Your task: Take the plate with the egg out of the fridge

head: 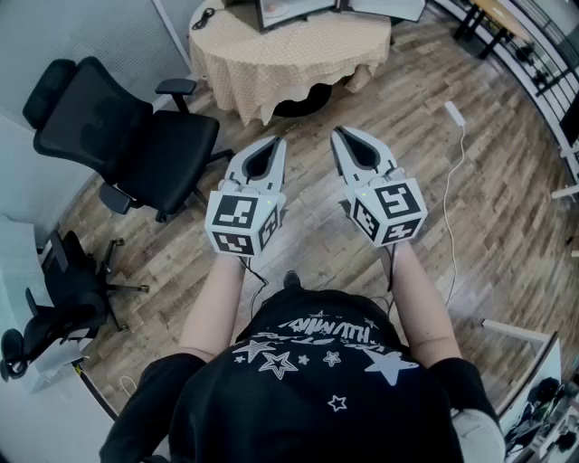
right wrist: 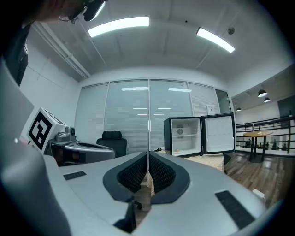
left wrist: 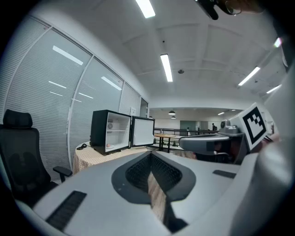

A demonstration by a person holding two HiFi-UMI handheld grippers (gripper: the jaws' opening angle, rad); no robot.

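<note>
Head view, grippers: left gripper and right gripper are held side by side at waist level, both aimed at the round table.
Head view, fridge: mini fridge is cropped at the top edge, well apart from both grippers.
Head view, textures: beige checked cloth drapes over the table; plank wood floor; black office chair on the left.
Left gripper view, jaws: tips meet, nothing between them.
Left gripper view, target: fridge door stands open; the plate with the egg sits on the fridge's bottom level.
Left gripper view, shapes: black shell, white liner, one upper shelf.
Right gripper view, jaws: pressed together, empty; black ribbed pads in grey moulded plastic.
Right gripper view, target: shallow pale plate, small rounded egg, likely to roll.
Step (judged): approach, not yet at the table.
Technique (judged): close in, part the jaws before entering, come in level under the shelf, pinch the rim, draw straight out without tilting, clear of the door.
</note>
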